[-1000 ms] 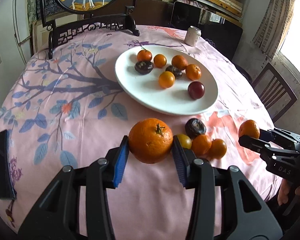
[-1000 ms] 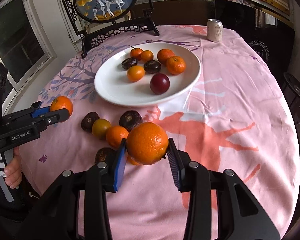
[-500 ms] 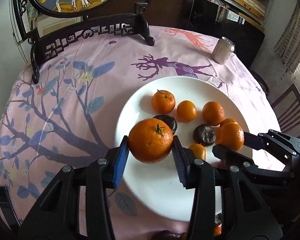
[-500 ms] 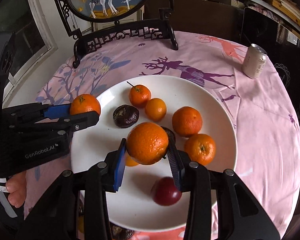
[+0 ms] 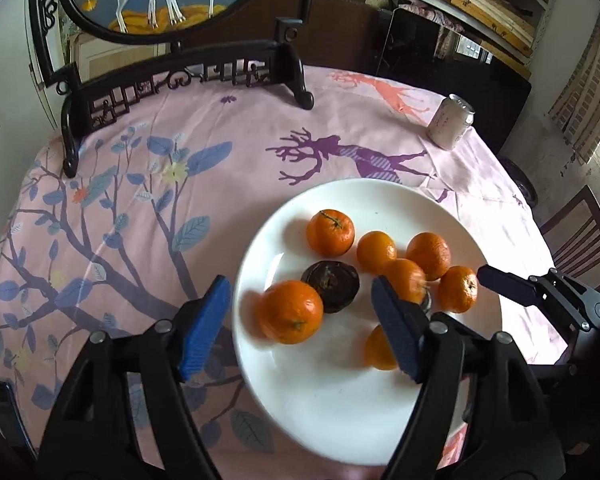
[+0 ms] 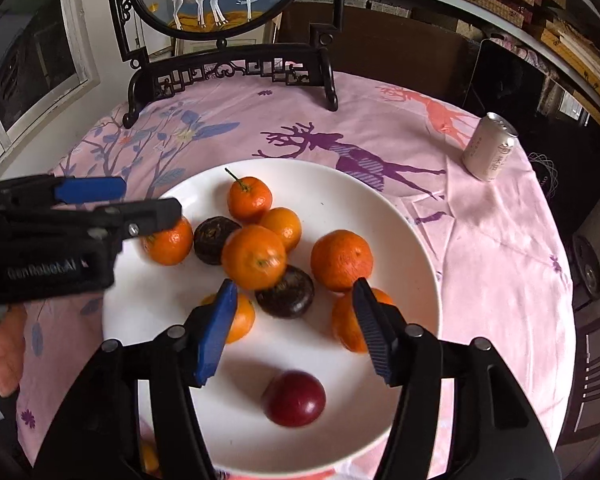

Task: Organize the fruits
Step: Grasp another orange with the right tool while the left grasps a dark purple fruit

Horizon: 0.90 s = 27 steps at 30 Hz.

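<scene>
Step in hand: release onto the wide white plate (image 5: 380, 200); both grippers over it, jaws opening, nothing pinched.

Left gripper (image 5: 302, 326): blue-padded fingers spread; motion-blurred round orange mandarin (image 5: 292, 311) sits between them, clear of both pads, touching a dark brown wrinkled fruit (image 5: 332, 286) on the plate's left side.

Right gripper (image 6: 294, 330): fingers spread less wide; a second blurred orange mandarin (image 6: 254, 257) lies just ahead of the tips, touching neither, on or against the other fruit mid-plate.

Next, by my read: let both mandarins settle, back both grippers off without nudging the pile, then go for any fruit left off the plate.

View differences: left wrist view shows the right gripper's black finger at far right, a silver drink can (image 5: 451, 121), patterned pink tablecloth (image 5: 140, 184); no red fruit visible there; right wrist view alone shows the dark red round plum (image 6: 294, 398) at the near rim, the person's hand (image 6: 2, 354) on the left gripper.
</scene>
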{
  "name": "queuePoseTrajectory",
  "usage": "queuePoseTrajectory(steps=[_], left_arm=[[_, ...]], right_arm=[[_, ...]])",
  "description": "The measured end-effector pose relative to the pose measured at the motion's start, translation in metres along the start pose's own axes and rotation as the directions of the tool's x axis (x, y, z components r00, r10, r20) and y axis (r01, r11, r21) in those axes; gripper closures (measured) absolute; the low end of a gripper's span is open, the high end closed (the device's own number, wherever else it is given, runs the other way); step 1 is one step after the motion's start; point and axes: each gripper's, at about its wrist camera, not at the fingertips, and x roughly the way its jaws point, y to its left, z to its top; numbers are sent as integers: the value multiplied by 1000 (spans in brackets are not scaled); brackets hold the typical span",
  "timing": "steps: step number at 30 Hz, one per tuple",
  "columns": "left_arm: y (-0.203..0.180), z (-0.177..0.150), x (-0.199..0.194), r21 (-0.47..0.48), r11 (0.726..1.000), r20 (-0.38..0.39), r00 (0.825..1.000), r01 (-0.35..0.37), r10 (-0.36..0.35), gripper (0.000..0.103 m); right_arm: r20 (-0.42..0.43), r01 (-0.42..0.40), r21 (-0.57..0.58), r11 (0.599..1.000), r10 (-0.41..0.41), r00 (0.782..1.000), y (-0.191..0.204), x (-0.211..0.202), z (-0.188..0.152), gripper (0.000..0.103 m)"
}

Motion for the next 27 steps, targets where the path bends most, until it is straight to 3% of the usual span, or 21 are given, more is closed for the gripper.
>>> queuePoseTrajectory(steps=[3,7,11,18,27], left_arm=[[-3,-23,-36,20,1000,40,999,5,-6,16],[-9,-75,-74,46,999,99,995,-23,18,15],[-8,-122,-90,38,999,104,994,-17,13,15],[6,-160,-95,4,1000,56,998,-17,17,16],[13,-174,-107,-5,1000,59,998,-13,13,16]], right_arm=[[2,25,15,1000,-25,1000,2,-34,-31,43],[27,65,84,994,-67,997,12,-68,-89,42],[33,16,182,983,-22,999,13,-81,-129,42],[10,23,188,982,-25,1000,18,-93,-153,42],[-32,-25,171,985,31,999,34,-83,-167,42]])
